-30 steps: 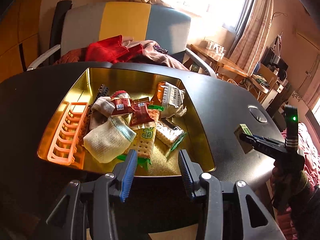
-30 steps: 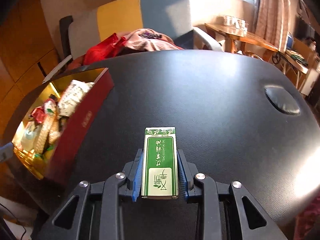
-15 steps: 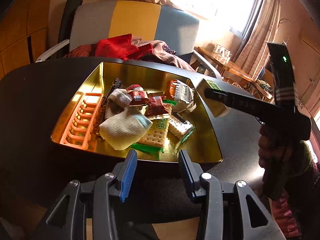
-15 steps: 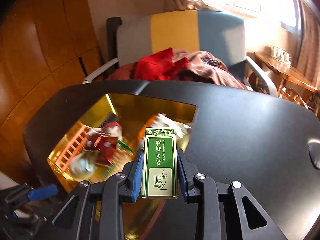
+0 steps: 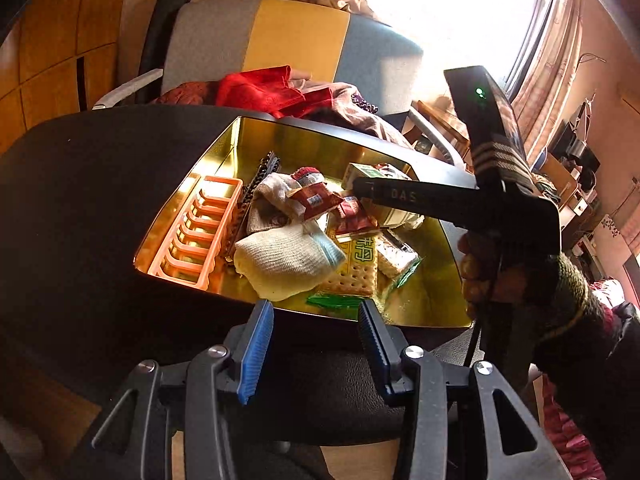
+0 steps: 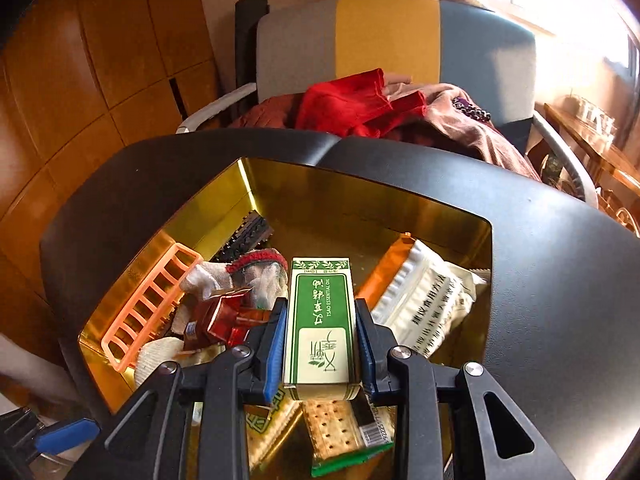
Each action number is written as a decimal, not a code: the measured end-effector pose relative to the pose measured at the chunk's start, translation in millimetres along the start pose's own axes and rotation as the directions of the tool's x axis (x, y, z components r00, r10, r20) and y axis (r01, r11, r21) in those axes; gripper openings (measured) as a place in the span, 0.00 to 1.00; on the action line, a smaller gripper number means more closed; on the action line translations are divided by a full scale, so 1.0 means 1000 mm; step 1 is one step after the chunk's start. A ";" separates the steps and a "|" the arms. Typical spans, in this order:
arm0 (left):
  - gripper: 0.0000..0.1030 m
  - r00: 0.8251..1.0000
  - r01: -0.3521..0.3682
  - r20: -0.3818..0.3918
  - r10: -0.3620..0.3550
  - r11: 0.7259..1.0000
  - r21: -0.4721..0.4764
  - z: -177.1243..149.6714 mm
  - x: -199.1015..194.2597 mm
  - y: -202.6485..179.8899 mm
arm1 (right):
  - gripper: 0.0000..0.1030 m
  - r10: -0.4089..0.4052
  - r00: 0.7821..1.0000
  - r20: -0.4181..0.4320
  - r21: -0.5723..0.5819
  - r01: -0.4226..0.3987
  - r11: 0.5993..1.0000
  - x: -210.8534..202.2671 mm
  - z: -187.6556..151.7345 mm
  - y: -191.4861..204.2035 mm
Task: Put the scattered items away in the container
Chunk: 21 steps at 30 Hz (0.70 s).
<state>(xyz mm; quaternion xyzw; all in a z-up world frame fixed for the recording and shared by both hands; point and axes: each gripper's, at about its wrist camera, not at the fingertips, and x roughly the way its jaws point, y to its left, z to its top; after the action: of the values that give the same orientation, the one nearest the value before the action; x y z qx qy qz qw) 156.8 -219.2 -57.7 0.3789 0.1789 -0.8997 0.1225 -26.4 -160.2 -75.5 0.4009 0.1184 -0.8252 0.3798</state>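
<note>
A gold-lined box (image 5: 304,148) (image 6: 360,196) sits on the black table (image 5: 80,184). It holds an orange rack (image 5: 196,236) (image 6: 148,300), white socks (image 5: 284,256), red snack packets (image 5: 316,200), cracker packs (image 5: 356,268) (image 6: 336,436) and a white-and-orange pouch (image 6: 420,308). My right gripper (image 6: 320,344) is shut on a green-and-white essential-oil box (image 6: 320,320) (image 5: 360,172) and holds it over the gold box's contents. My left gripper (image 5: 312,344) is open and empty, just in front of the gold box's near rim.
A grey, yellow and blue chair (image 5: 296,40) (image 6: 392,40) piled with red and pink clothes (image 6: 360,104) stands behind the table. The person's sleeve and hand (image 5: 516,280) are at the right. A wooden side table (image 6: 592,136) is at the far right.
My right gripper has carried the green box leftward from the bare table to above the gold box's contents. The left gripper stays open near the box's front edge.
</note>
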 end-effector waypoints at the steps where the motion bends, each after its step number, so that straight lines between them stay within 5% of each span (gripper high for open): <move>1: 0.43 1.000 -0.004 0.002 0.004 1.000 0.000 0.001 0.000 0.000 | 0.31 0.004 1.000 -0.006 -0.003 -0.004 1.000 0.001 0.001 0.001; 8: 0.48 0.999 -0.036 0.013 0.036 0.999 0.004 0.004 -0.001 -0.001 | 0.44 0.008 0.999 0.032 0.016 -0.009 1.000 -0.018 -0.007 -0.003; 11: 0.48 0.995 -0.104 0.014 0.104 0.994 0.014 0.008 0.000 -0.006 | 0.49 -0.013 0.998 0.055 0.013 0.013 1.000 -0.031 -0.012 -0.003; 18: 0.48 0.975 -0.219 0.051 0.217 0.975 0.028 0.020 -0.006 -0.019 | 0.69 -0.151 0.986 0.072 0.036 0.148 0.988 -0.056 -0.032 -0.004; 21: 0.48 0.954 -0.290 0.097 0.285 0.956 0.046 0.024 -0.012 -0.028 | 0.75 -0.192 0.979 0.072 0.058 0.188 0.980 -0.064 -0.039 -0.007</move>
<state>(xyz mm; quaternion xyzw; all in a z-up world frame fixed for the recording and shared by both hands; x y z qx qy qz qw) 140.1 -202.5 -26.8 0.3636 0.0893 -0.8933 0.2486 15.6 -101.9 -53.9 0.3652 0.1203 -0.8754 0.2930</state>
